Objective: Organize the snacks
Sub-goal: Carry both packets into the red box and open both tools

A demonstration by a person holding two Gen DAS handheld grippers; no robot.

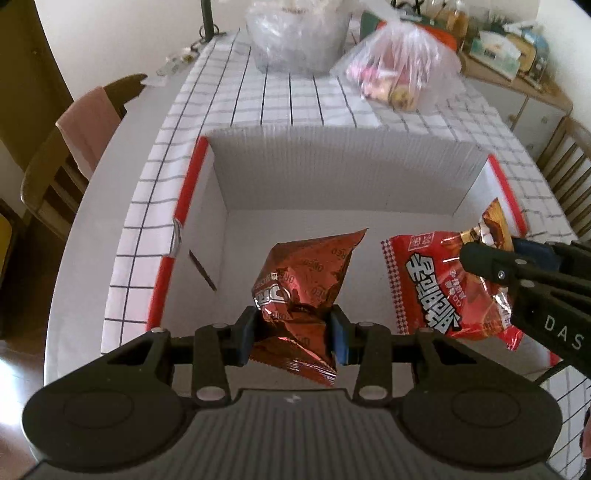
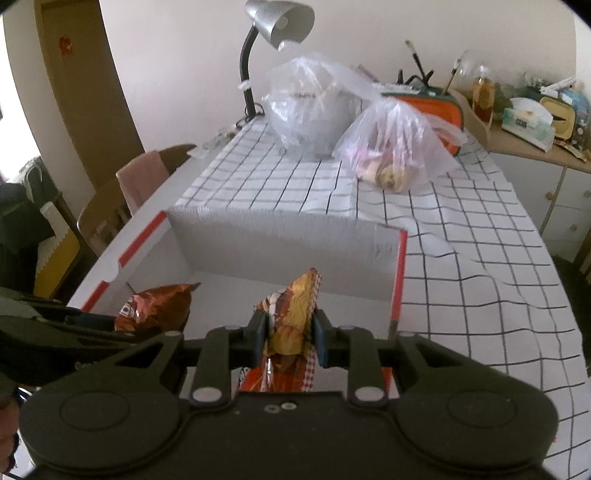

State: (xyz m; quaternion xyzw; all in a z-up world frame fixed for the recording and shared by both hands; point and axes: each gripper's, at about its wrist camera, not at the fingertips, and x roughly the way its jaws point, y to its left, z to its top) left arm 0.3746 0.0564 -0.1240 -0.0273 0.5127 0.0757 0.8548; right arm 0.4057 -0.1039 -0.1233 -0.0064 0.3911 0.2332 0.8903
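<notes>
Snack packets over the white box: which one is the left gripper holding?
The crumpled dark-brown foil Oreo packet, pinched in the left gripper. The bright red packet with bold white lettering hangs from the right gripper.

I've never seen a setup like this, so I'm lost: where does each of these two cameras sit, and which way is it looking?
Left wrist view: rides on the left gripper, looking down into the white box; its fingers clamp a brown snack packet.
Right wrist view: rides on the right gripper, facing the box and lamp; it clamps a red snack packet.
Shared: box, checked tablecloth, plastic bags, each other's gripper.
</notes>
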